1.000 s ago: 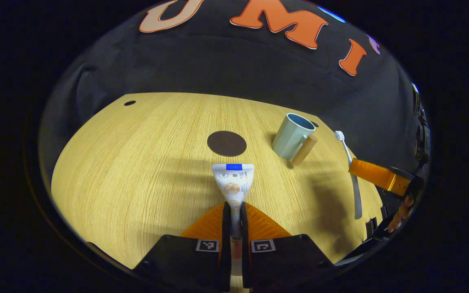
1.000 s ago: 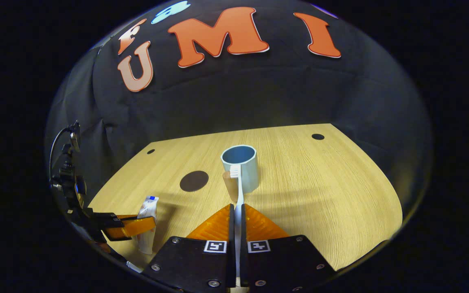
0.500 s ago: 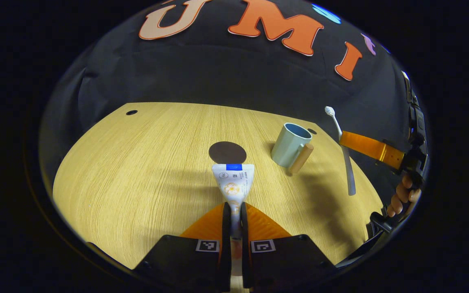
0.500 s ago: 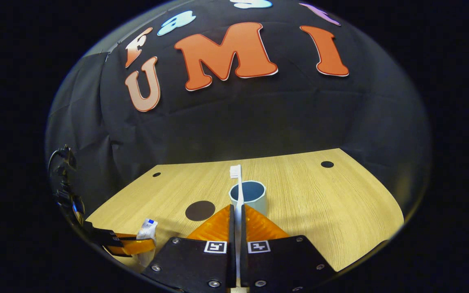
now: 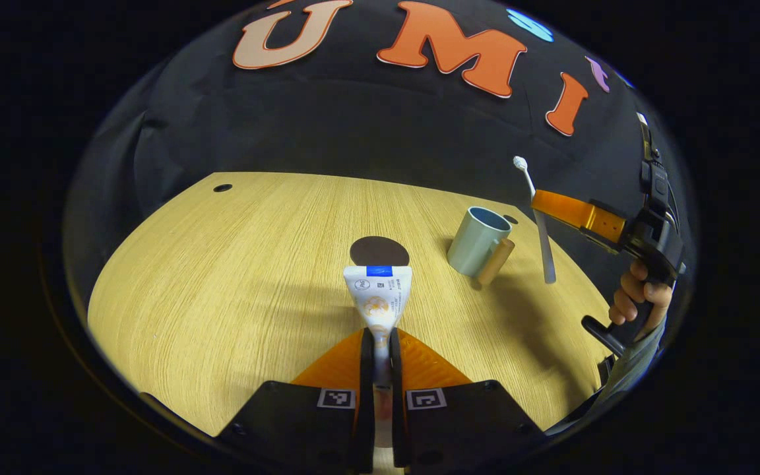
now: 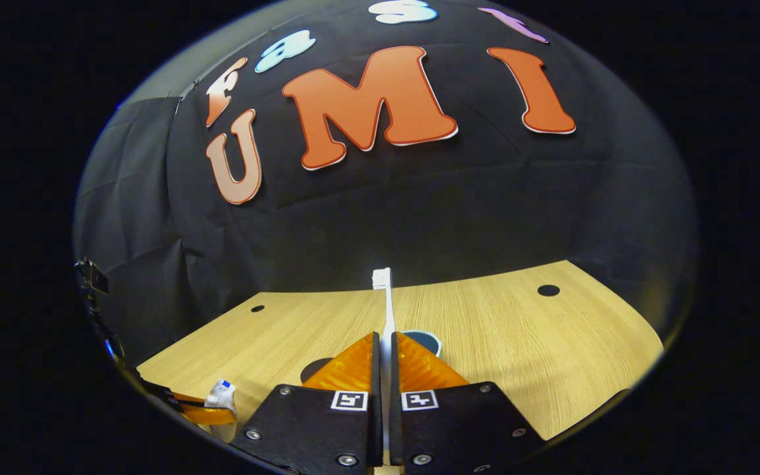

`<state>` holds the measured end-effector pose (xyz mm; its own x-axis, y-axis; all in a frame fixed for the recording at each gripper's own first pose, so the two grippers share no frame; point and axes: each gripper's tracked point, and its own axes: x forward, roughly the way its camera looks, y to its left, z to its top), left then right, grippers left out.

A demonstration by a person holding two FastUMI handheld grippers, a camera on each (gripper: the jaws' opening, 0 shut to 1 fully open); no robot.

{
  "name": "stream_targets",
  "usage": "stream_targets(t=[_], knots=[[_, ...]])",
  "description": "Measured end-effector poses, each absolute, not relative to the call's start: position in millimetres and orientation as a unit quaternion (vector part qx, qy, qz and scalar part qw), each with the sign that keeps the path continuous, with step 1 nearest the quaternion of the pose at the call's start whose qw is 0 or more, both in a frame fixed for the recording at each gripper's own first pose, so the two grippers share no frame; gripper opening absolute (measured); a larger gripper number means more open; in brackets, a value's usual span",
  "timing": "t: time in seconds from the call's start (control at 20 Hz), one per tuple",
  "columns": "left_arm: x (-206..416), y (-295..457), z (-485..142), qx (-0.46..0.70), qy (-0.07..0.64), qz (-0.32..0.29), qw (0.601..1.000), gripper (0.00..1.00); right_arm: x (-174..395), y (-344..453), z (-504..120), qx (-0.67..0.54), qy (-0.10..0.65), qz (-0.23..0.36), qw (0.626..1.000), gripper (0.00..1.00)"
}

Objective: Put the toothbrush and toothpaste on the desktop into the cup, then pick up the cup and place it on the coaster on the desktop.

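My left gripper (image 5: 379, 343) is shut on a white toothpaste tube (image 5: 377, 297), held low over the wooden desktop (image 5: 235, 277) and pointing at the dark round coaster (image 5: 379, 251). The pale blue cup (image 5: 478, 240) with a wooden handle stands right of the coaster. In the left gripper view my right gripper (image 5: 541, 203) holds the white toothbrush (image 5: 537, 221) upright, bristles up, just right of the cup. My right gripper (image 6: 384, 346) is shut on the toothbrush (image 6: 385, 305); the cup's rim (image 6: 427, 339) peeks out behind its fingers.
Small dark holes (image 5: 222, 188) (image 6: 548, 290) mark the desktop's far corners. A person's hand (image 5: 637, 300) grips the right gripper's handle at the right edge. The left gripper with the toothpaste (image 6: 221, 397) shows low at the left of the right gripper view.
My right gripper has lifted and tilted the toothbrush upright, moving it closer to the cup. The left gripper has stayed nearly still with the toothpaste.
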<state>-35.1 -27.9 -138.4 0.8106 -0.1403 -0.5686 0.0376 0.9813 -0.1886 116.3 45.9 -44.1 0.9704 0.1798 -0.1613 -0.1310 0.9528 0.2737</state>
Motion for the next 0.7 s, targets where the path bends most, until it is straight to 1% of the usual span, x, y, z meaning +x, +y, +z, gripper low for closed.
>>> stream_targets(t=[0.05, 0.15, 0.35, 0.45, 0.7], knots=[[-35.4, -28.3, -139.8, -0.085, 0.304, -0.044, 0.948, 0.14, 121.5, 45.6, -40.2, 0.133, 0.083, 0.08, 0.985, 0.04], [-35.2, -28.9, -137.9, -0.086, 0.302, -0.042, 0.948, 0.13, 131.5, 45.9, -32.4, 0.139, 0.061, 0.083, 0.985, 0.04], [-35.1, -28.7, -136.1, -0.088, 0.296, -0.04, 0.95, 0.14, 148.5, 51.0, -37.7, 0.152, 0.046, 0.091, 0.983, 0.04], [-34.6, -28.2, -135.3, -0.089, 0.293, -0.035, 0.951, 0.13, 157.5, 51.0, -34.9, 0.148, 0.03, 0.09, 0.984, 0.04], [-33.5, -28.5, -133.5, -0.091, 0.285, -0.023, 0.954, 0.14, 175.3, 44.8, -26.2, 0.173, -0.004, 0.089, 0.981, 0.04]])
